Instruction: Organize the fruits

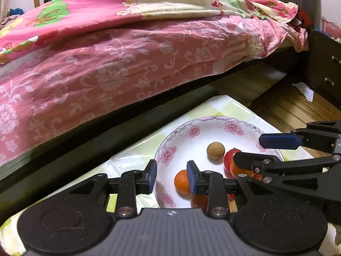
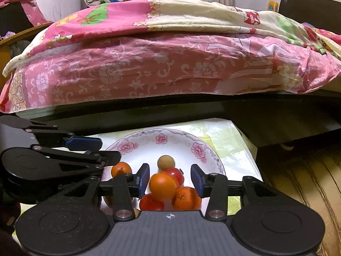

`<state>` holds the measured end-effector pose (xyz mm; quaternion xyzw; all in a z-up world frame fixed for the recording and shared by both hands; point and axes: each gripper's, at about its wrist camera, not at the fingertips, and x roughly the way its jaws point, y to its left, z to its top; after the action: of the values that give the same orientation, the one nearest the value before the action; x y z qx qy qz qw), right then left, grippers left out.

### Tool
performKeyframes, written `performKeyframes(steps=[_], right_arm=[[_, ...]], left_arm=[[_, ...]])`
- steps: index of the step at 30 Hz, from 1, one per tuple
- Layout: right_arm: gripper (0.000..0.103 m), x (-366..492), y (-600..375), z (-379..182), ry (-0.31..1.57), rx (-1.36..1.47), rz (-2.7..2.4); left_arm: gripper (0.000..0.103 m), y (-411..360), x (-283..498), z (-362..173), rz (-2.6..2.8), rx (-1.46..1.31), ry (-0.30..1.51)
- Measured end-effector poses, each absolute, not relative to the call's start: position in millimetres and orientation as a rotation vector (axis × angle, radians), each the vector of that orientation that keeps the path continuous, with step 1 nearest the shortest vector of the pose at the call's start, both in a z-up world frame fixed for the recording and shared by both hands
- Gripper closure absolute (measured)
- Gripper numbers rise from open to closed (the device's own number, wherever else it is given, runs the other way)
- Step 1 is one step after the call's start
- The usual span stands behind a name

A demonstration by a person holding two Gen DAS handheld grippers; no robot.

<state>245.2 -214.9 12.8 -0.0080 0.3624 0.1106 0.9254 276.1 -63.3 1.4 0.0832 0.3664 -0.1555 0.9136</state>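
Note:
A white plate with pink flowers (image 1: 192,131) (image 2: 162,138) sits on a small table with a pale checked cloth (image 1: 221,104). On it lie a tan round fruit (image 1: 215,150) (image 2: 165,163), a red tomato (image 1: 231,157) (image 2: 175,175), a second tomato (image 2: 151,202) and several oranges (image 1: 181,181) (image 2: 163,186) (image 2: 186,198) (image 2: 121,169). My left gripper (image 1: 171,176) is open and empty over the plate's left rim. My right gripper (image 2: 170,180) is open just above the fruit pile, an orange between its pads with gaps on both sides. Each gripper shows in the other's view (image 1: 268,149) (image 2: 93,149).
A bed with a pink floral cover (image 1: 106,64) (image 2: 170,64) stands right behind the table, its dark frame (image 2: 191,111) close to the plate. A dark nightstand (image 1: 324,64) and wooden floor (image 1: 294,111) lie to the right, with a white paper scrap (image 1: 304,90).

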Motion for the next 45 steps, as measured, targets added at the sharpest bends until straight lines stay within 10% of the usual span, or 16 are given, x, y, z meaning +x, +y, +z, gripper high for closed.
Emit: performKeyframes(steps=[12,45], right_arm=[[0.063,237.7,-230.0,27.0,0.721,0.06,0.168],[0.058,149.2,-235.4,47.2,0.73,0.08,0.062]], left_arm=[[0.063,-54.7,253.7,7.8,-0.321,0.139,0.751],[0.006,-50.8,168.2,21.9,-0.234,0.094,0.698]])
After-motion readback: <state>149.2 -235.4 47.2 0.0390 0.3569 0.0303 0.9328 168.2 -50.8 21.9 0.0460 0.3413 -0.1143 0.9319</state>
